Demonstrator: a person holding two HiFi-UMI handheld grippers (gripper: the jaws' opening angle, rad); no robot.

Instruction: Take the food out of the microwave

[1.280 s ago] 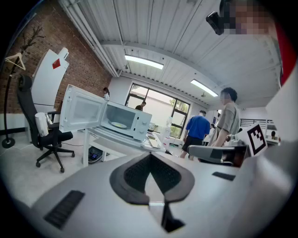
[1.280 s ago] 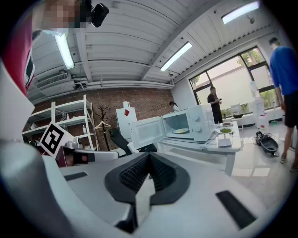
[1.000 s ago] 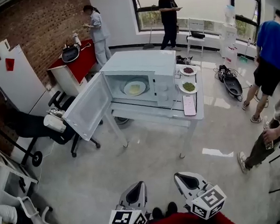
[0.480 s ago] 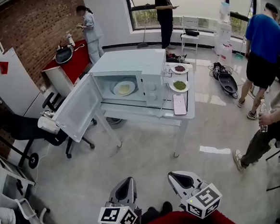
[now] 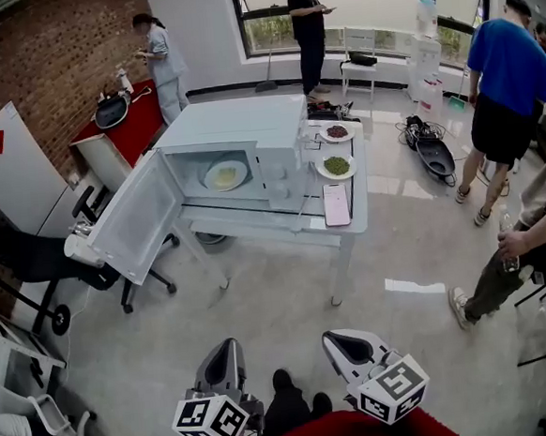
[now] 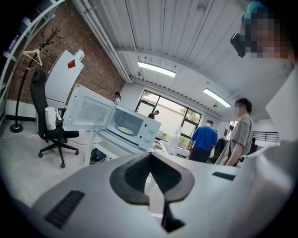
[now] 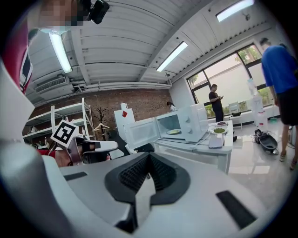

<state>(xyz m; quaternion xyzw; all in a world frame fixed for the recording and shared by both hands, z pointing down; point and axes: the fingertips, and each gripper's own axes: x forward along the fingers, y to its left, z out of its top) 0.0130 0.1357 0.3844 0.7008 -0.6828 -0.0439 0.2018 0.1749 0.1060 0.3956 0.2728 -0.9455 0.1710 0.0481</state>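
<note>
Microwave [image 5: 248, 134] open, plate of yellow food [image 5: 225, 176] inside.
Left gripper [image 5: 229, 349] and right gripper [image 5: 342, 343]: jaws together, empty, well apart from table [image 5: 283, 223]. Beside microwave: plate of dark food [image 5: 338, 132], plate of green food [image 5: 336, 166].

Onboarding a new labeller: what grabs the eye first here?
The white microwave mid-room, door wide open, a plate of yellowish food inside. Two more plates sit on the table to its right. The left gripper and right gripper hang shut and empty at the head view's bottom edge.
</note>
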